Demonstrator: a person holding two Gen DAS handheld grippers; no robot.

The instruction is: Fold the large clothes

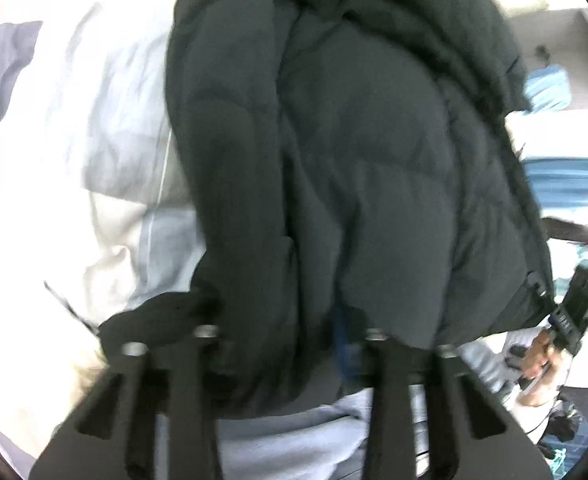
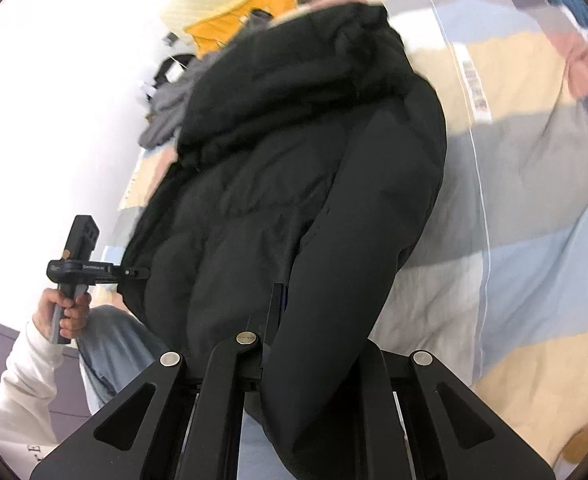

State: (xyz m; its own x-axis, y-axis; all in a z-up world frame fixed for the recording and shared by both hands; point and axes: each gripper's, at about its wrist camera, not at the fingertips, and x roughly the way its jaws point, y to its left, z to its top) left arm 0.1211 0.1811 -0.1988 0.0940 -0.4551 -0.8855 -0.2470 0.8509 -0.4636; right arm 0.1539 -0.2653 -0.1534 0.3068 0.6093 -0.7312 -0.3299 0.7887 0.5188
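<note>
A black puffer jacket [image 1: 354, 140] fills the middle of the left wrist view and hangs lifted over the bed. My left gripper [image 1: 289, 332] is shut on its near hem, with the fabric bunched between the fingers. The same jacket [image 2: 294, 184] fills the right wrist view. My right gripper [image 2: 314, 340] is shut on its hem too, and a fold of the jacket drapes over the fingers and hides the tips. My left gripper also shows in the right wrist view [image 2: 133, 272], pinching the jacket's left edge. My right gripper shows at the right of the left wrist view [image 1: 542, 292].
The bed's patchwork quilt [image 2: 514, 220] in blue, beige and grey lies under the jacket, washed out white in the left wrist view [image 1: 73, 120]. A yellow garment [image 2: 245, 12] and grey clothes [image 2: 169, 112] lie at the bed's far end. My jeans [image 2: 109, 344] are by the bed edge.
</note>
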